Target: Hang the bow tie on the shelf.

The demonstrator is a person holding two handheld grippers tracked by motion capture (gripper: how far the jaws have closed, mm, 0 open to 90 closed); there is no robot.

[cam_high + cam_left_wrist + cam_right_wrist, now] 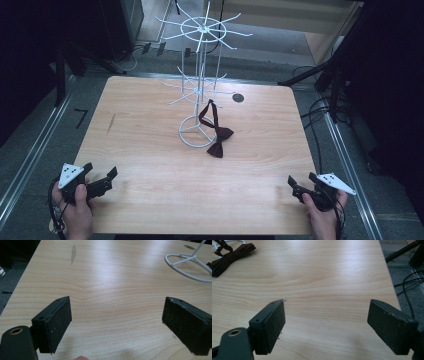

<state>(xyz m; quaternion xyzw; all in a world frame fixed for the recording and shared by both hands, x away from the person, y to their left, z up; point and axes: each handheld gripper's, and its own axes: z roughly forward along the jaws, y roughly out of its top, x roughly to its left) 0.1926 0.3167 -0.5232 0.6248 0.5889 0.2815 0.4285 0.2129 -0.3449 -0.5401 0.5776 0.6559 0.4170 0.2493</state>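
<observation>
High view: at the table's (150, 210) near edge, the left gripper (102, 179) and right gripper (303, 184) sit at opposite corners, each hand-held with jaws spread wide and nothing between them. Farther in, a dark bow tie (218, 136) lies against the white wire rack's (200, 90) round base, near the table's centre.

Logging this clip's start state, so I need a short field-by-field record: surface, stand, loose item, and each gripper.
surface: wooden table
stand: white wire rack, upright, ring base on the table's far middle
loose item: dark red bow tie, lying against the rack's base, strap looped upward
left gripper: open, near left corner, holding nothing
right gripper: open, near right corner, holding nothing
</observation>
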